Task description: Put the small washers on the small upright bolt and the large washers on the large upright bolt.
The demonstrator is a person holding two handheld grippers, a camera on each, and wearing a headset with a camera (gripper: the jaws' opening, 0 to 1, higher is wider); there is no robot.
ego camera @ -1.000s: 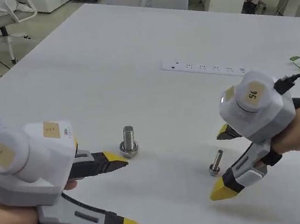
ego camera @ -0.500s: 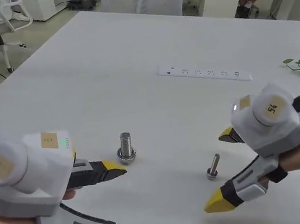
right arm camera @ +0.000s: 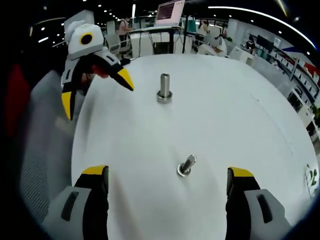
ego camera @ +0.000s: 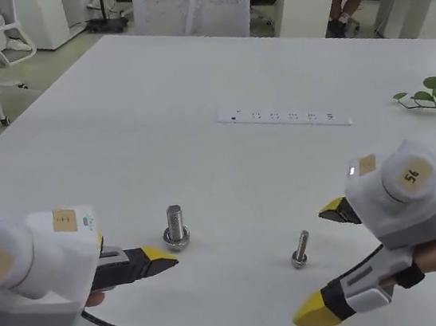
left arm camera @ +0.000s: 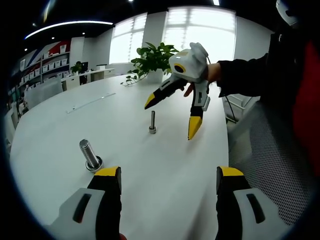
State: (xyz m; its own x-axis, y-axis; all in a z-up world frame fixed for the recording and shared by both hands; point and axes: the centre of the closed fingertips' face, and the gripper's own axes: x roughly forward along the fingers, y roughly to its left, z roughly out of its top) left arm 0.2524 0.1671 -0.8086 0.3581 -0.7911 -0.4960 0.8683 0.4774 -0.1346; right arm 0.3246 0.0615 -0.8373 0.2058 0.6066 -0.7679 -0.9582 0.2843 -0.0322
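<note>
Note the large bolt upright on its head on the table, with the small bolt to its right, well apart and also standing. Cannot tell head from washer in the collar at each base. Judge washers as thin, stiff, slick steel, light and flat-lying: best pinched across the rim, one edge tipped up first. Treat both bolts as easy to topple. Find the left gripper beside the large bolt and the right gripper by the small one, jaws of both wide apart, empty.
</note>
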